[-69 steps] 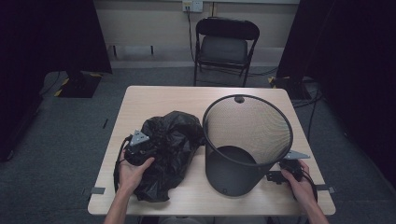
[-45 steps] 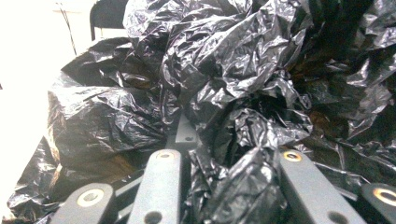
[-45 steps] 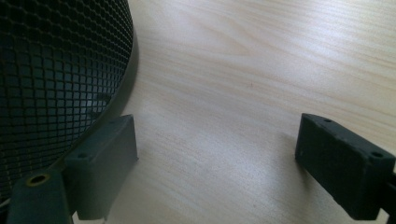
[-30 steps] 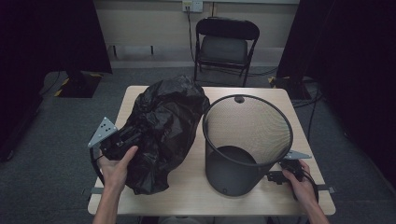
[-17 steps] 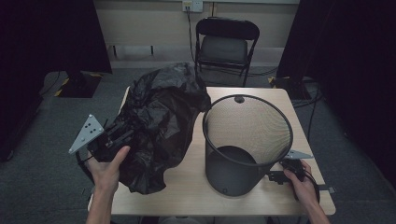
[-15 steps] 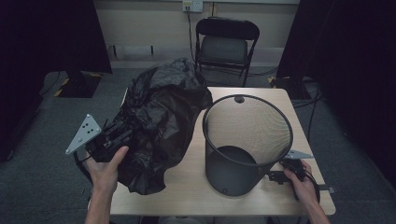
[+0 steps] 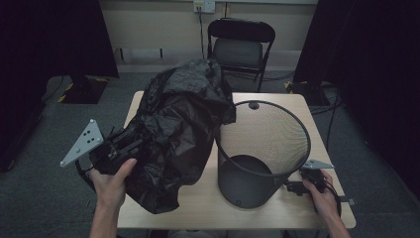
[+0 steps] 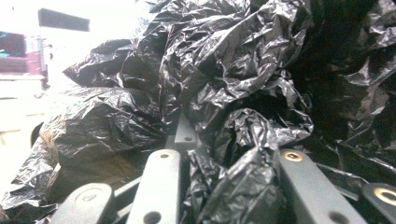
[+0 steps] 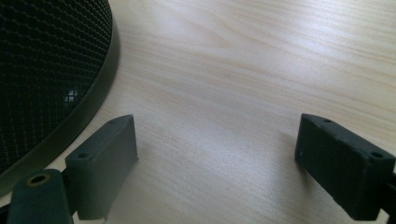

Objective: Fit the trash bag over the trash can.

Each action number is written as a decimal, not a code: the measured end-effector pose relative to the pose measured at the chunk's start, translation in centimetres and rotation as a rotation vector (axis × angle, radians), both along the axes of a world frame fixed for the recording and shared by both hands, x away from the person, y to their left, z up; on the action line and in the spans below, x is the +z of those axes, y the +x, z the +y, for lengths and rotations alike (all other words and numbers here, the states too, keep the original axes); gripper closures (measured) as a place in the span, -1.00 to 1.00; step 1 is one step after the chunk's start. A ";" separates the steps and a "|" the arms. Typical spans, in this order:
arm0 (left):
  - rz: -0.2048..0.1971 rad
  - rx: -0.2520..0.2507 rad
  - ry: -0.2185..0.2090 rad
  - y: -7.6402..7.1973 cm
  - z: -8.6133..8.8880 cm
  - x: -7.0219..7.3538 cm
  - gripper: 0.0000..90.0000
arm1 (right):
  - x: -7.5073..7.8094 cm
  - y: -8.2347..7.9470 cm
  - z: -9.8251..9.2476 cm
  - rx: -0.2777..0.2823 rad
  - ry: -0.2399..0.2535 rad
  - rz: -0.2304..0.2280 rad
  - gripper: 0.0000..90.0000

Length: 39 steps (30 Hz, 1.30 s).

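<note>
Black plastic bag (image 7: 181,134) bunched in our left gripper (image 7: 116,148), jaws clamped on folds, raised left of mesh bin (image 7: 262,153) to line it; right gripper (image 7: 302,186) wide open, empty, resting near bin base

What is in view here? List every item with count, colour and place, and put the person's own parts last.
bin bag: one, black, crumpled, lifted over the left half of the table and clamped in the left gripper.
mesh bin: one, dark grey, upright on the right half of the table, beside the bag.
table: one, light wood, centre of the high view.
folding chair: one, black frame with grey seat, behind the table.
wall socket: one, pale, on the back wall.
left gripper: one, black with a grey plate, shut on bag folds, at the table's left edge.
right gripper: one, black, jaws open on bare wood, by the bin's base.
</note>
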<state>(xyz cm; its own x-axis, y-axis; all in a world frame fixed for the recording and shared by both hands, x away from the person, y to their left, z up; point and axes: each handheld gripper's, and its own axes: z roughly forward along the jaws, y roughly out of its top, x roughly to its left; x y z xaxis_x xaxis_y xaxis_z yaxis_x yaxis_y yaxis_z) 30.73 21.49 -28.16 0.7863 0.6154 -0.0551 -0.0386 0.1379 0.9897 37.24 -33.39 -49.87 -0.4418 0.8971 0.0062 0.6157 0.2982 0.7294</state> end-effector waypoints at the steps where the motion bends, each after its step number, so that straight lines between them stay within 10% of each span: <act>1: -0.004 -0.008 -0.004 -0.1 -0.2 0.2 0.61 | 0.0 0.0 0.0 0.000 0.000 -0.002 -0.73; 39: 0.017 -0.289 -0.043 2.9 -12.8 1.5 0.60 | 0.0 0.0 0.1 -0.005 -0.002 -0.004 -0.75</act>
<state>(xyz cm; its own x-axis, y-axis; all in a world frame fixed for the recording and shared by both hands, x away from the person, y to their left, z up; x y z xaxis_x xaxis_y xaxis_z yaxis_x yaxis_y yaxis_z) 33.59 8.72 -26.69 0.9276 0.3624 -0.0905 0.0245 0.1826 0.9829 37.22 -33.29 -49.92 -0.4374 0.8993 0.0030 0.6145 0.2964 0.7311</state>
